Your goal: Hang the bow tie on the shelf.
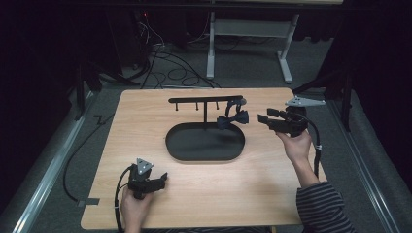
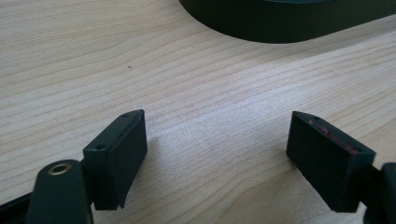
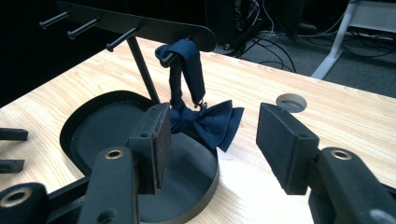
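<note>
Wooden table (image 1: 145, 145) is carrying everything; grain is running left to right in the high view, and a round hole (image 3: 292, 102) is showing in its top in the right gripper view.

Black stand (image 1: 206, 99) is sitting mid-table: an oval tray base (image 1: 189, 145) with a thin post rising to a crossbar (image 3: 149, 25) that is bearing a row of pegs (image 3: 84, 28).

Navy bow tie (image 3: 208, 122) is hanging by its strap from the peg at the bar's right end as seen from above; the bow itself is dangling low over the tray's right rim, apparently just clear of it, though the angle is making contact hard to judge.

Right gripper (image 1: 268, 116) is being held level in the person's hand, right of the stand, pointing toward the tie. Its jaws are standing released and wide, nothing between the pads; the tie is lying beyond the tips, near but apart.

Left gripper (image 1: 163, 177) is resting low at the near left part of the table, well apart from the stand. Its jaws are likewise spread and gripping nothing, only bare wood between them (image 2: 215, 154), with the tray's dark wall (image 2: 289, 21) showing ahead
</note>
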